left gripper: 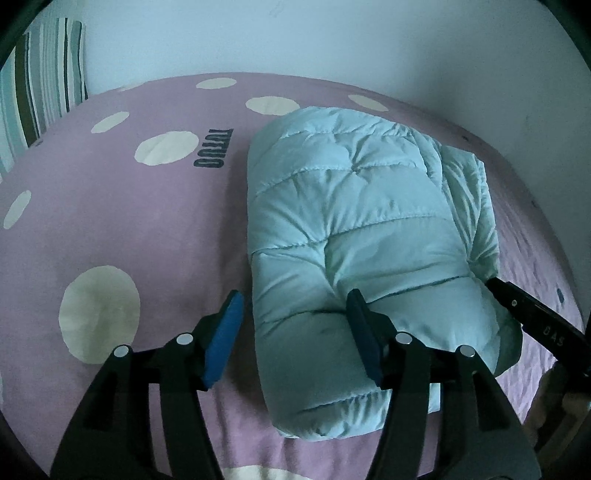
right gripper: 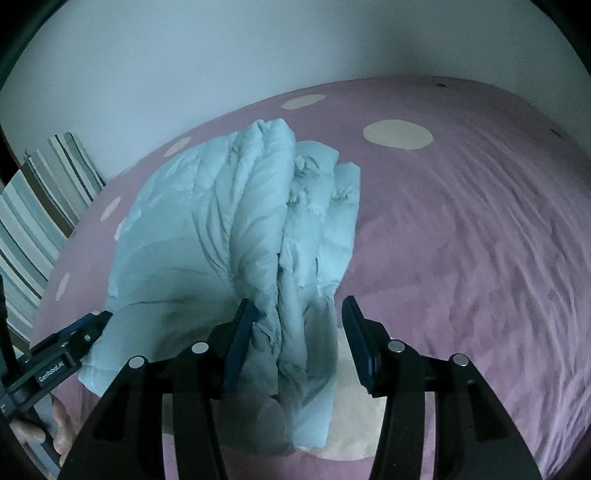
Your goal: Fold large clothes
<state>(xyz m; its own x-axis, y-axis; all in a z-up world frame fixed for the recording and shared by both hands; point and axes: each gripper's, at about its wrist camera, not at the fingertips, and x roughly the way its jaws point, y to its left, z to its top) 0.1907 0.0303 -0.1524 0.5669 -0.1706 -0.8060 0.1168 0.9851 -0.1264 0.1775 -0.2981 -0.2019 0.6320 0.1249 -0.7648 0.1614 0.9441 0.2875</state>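
My left gripper [left gripper: 295, 332] stands partly open with nothing clamped. Its left pad [left gripper: 223, 339] hangs over the bare sheet just beside the near left edge of the folded jacket [left gripper: 354, 221], and its right pad [left gripper: 364, 332] sits over the jacket's near end; whether that pad touches the fabric I cannot tell. My right gripper [right gripper: 295, 339] is also partly open. The layered edges of the jacket [right gripper: 236, 229] run up between its fingers; the left pad [right gripper: 238, 343] lies against or just beside those folds, the right pad [right gripper: 356, 343] stands clear of them, so it has no grip.

The pale blue quilted jacket lies folded into a thick bundle on the bed [left gripper: 122, 221], reaching away from both grippers toward the wall [left gripper: 295, 33]. In the left wrist view my right gripper's finger [left gripper: 532, 314] shows at the bundle's near right corner; in the right wrist view my left gripper [right gripper: 70, 339] sits at its near left corner, with my hand [right gripper: 55, 432] below it. The sheet is purple with cream dots, and a striped pillow [left gripper: 40, 85] leans at the far left.
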